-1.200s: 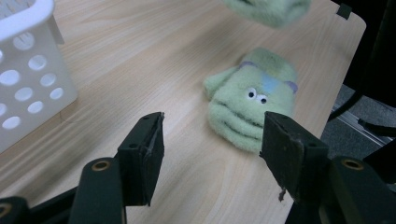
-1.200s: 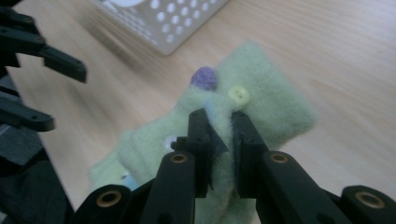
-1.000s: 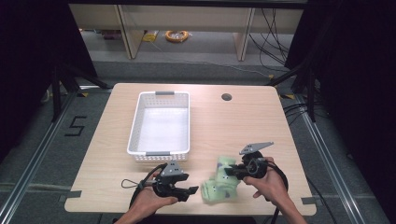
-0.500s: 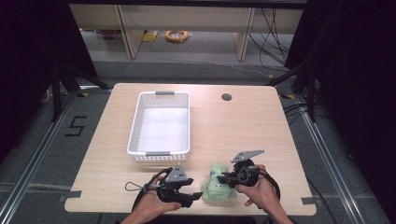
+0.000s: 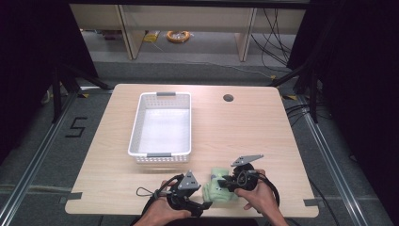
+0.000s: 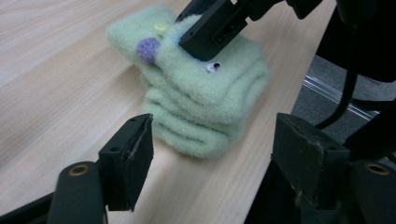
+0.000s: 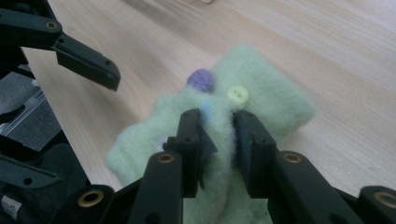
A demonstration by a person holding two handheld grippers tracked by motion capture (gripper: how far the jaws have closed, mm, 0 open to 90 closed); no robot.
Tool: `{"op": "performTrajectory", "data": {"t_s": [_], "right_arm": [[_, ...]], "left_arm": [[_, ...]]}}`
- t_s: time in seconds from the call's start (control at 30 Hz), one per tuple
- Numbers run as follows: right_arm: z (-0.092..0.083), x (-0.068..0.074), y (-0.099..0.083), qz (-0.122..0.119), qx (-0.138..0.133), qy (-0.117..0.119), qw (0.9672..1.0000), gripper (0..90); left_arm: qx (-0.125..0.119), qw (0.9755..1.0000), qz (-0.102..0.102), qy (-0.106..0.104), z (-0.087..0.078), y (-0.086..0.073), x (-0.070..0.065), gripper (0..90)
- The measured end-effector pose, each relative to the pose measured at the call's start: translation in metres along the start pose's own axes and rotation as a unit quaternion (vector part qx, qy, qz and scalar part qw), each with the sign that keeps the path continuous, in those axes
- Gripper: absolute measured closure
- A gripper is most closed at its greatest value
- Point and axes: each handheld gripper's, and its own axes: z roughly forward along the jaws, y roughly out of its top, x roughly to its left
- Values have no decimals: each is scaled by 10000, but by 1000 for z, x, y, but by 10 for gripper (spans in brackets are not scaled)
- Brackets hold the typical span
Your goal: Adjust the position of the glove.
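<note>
both tools (image 5: 207, 205) (image 5: 225, 181) lower than before, folded green sock (image 5: 219, 190) on wooden table (image 5: 244, 132), grey floor (image 5: 56, 150)

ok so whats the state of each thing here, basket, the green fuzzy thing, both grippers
white basket: upright on the table, empty
green fleece sock: folded in a stack at the table's near edge, top layer pinched
left gripper: fingers open and just widened, sock ahead of them, not touching
right gripper: fingers clamped on the sock's top fold, grip just easing
table: bare light wood apart from these

A white plastic basket (image 5: 162, 125) sits left of centre on a pale wooden table (image 5: 244, 132); shelves (image 5: 183, 21) stand at top.
</note>
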Motion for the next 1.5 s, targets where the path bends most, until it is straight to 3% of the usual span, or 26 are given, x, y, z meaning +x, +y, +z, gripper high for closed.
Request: {"op": "performTrajectory", "data": {"t_s": [0.1,0.13,0.17,0.23,0.27,0.5,0.63,0.77,0.8,0.9,0.97,1.0,1.03,1.13,1.23,1.33,1.43,1.5], "right_arm": [[0,0,0,59,-42,-48,10000,704],[0,0,0,59,-42,-48,10000,704],[0,0,0,49,-32,-46,10000,703],[-1,0,0,21,-1,-36,10000,698],[0,1,0,14,-32,-36,10000,695],[0,1,0,43,-15,-62,10000,696],[0,0,0,35,10,-40,10000,697],[1,0,-1,42,-23,-59,10000,691],[0,1,-1,46,-9,-59,10000,687],[-1,0,-1,19,6,-45,10000,673],[-3,-1,0,16,-103,-22,9999,654],[-7,-2,2,-65,-61,-97,9999,651],[-14,-3,6,-121,-191,-206,9995,647],[-19,-8,10,-136,-346,-215,9991,640],[-17,-24,20,-243,-47,-349,9991,636],[-11,-31,24,-176,52,-293,9994,633],[3,-41,32,-222,318,-30,9992,622],[7,-42,34,-293,375,-2,9989,628]], "left_arm": [[36,9999,141,59,3,1,-2,246],[42,9999,77,79,4,2,-4,246],[31,9998,174,98,7,4,-5,236],[96,9996,202,165,8,4,-5,265],[158,9989,387,226,10,7,-4,280],[108,9982,387,450,23,9,-5,408],[166,9984,443,307,26,9,-9,521],[164,9978,547,323,24,9,-6,647],[106,9988,393,276,23,8,-8,668],[120,9980,545,290,21,9,-5,707],[99,9985,439,308,19,8,-6,734],[55,9988,420,226,18,9,-6,741],[-66,9995,264,169,18,9,-6,753],[-11,9995,282,150,17,9,-5,758],[-64,9995,266,174,18,9,-6,760],[-70,9994,282,160,18,9,-6,761],[65,9988,455,171,16,9,-2,760],[-6,9992,371,152,17,9,-3,760]]}}
